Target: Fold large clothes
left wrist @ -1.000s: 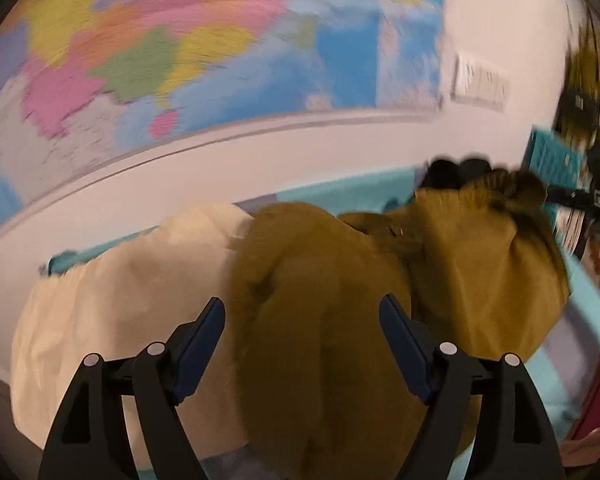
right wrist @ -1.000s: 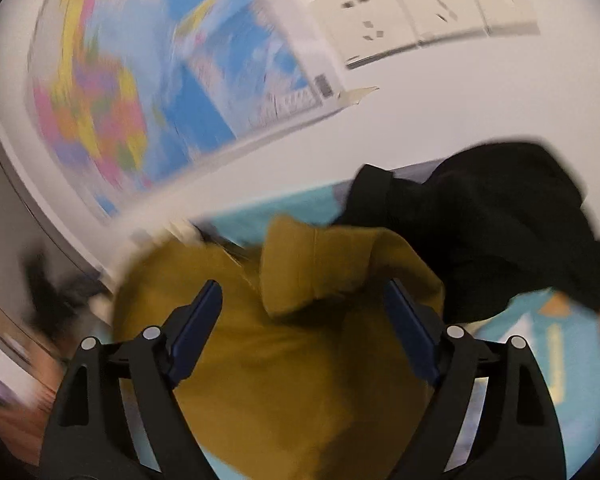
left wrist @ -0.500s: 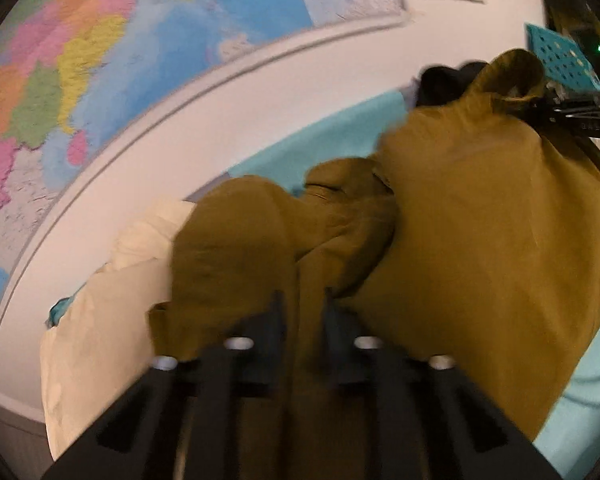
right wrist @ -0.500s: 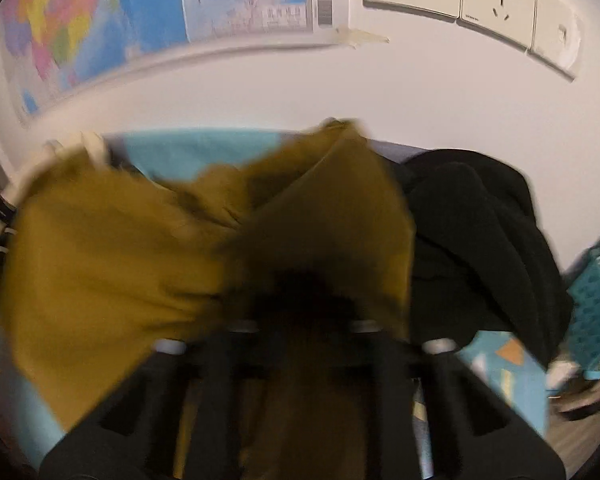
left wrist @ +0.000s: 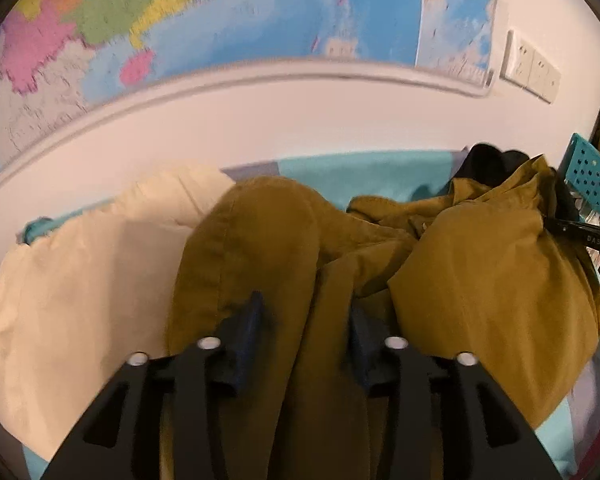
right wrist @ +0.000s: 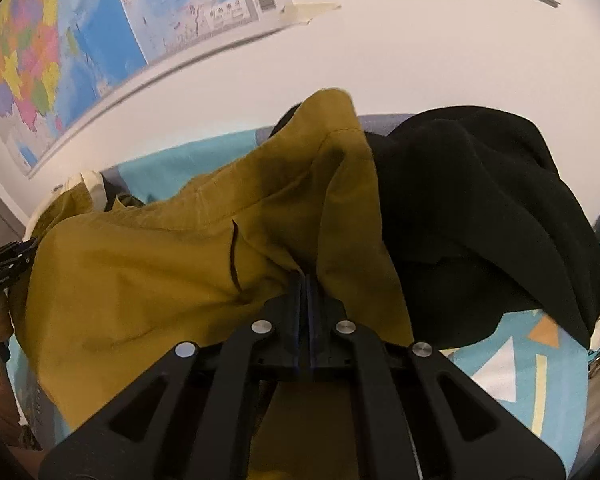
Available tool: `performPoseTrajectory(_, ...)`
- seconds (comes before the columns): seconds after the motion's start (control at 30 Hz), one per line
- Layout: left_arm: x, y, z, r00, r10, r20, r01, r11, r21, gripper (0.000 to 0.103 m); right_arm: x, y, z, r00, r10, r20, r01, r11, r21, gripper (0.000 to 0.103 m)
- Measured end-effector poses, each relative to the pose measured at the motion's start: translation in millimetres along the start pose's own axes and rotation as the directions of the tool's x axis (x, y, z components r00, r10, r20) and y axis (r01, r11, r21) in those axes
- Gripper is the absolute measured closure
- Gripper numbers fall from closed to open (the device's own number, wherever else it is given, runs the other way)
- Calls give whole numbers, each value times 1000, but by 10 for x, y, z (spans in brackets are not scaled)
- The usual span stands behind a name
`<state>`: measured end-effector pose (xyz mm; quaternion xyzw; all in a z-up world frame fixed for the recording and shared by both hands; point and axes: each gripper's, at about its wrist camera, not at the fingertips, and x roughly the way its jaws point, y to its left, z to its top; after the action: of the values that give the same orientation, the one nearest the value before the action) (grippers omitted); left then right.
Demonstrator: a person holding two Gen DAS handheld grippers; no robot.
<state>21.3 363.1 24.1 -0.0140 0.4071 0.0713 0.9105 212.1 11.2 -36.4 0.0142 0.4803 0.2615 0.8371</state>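
Right gripper (right wrist: 305,280) is clamped tight on a fold of the mustard garment (right wrist: 160,264), which sprawls over the turquoise bedspread (right wrist: 500,364) just beside the black garment (right wrist: 480,208); left gripper (left wrist: 305,320) is opening, mustard cloth running between its jaws, cream garment (left wrist: 80,272) alongside
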Motion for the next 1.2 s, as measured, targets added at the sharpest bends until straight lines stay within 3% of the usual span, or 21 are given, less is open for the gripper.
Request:
performPoseTrajectory(0.1,-171,-88,-24,999,18,40,-20,998,60,42,-182,122,23,999,-8,40,9,1000,-25,81)
performPoseTrajectory(0.17,-162,-143,-59,999,33,42,-37,995,90,43,-383,286,46,995,33,94,-27,997,-66,78)
performPoseTrajectory(0.27,-48,-236,-124,999,35,7,-35,992,122,67,-587,717,114,981,138,136,-112,977,-184,59)
performPoseTrajectory(0.43,-59,-304,-183,999,32,31,-36,989,143,86,-274,1456,303,970,238,53,-206,916,-345,48)
performPoseTrajectory(0.57,-176,-244,-171,997,27,66,-32,996,88,91,294,1950,497,967,250,-55,-250,876,-413,41)
performPoseTrajectory(0.67,-285,-98,-157,993,-15,115,16,1000,-12,91,515,2095,476,954,272,-127,-300,845,-442,46)
performPoseTrajectory(0.7,-291,-25,-164,992,-42,118,49,997,-58,91,537,2104,415,946,284,-156,-324,824,-465,65)
performPoseTrajectory(0.73,-274,23,-183,992,-61,111,70,994,-83,89,526,2129,322,949,267,-166,-315,799,-513,95)
performPoseTrajectory(0.77,-254,26,-210,992,-67,104,76,993,-88,86,499,2128,234,953,248,-175,-304,786,-539,100)
performPoseTrajectory(0.83,-206,28,-270,992,-68,106,76,994,-75,82,490,2093,172,947,253,-198,-321,785,-530,100)
performPoseTrajectory(0.93,-210,-39,-303,992,-16,125,20,999,-32,65,380,1980,184,954,237,-181,-298,790,-535,100)
performPoseTrajectory(0.97,-227,-58,-304,991,-8,137,12,1000,-25,65,335,1942,220,955,243,-170,-296,800,-522,99)
performPoseTrajectory(1.0,-251,-92,-308,988,-8,153,8,1000,-3,65,322,1954,273,955,250,-157,-295,811,-505,84)
performPoseTrajectory(1.03,-265,-113,-307,986,4,165,-6,1000,11,65,291,1925,356,955,263,-135,-295,826,-480,58)
performPoseTrajectory(1.07,-263,-101,-312,985,9,170,-12,1000,18,66,268,1894,440,944,308,-123,-329,833,-444,50)
performPoseTrajectory(1.2,-257,-91,-341,985,-4,173,1,1000,19,67,493,2004,703,885,427,-185,-465,821,-332,52)
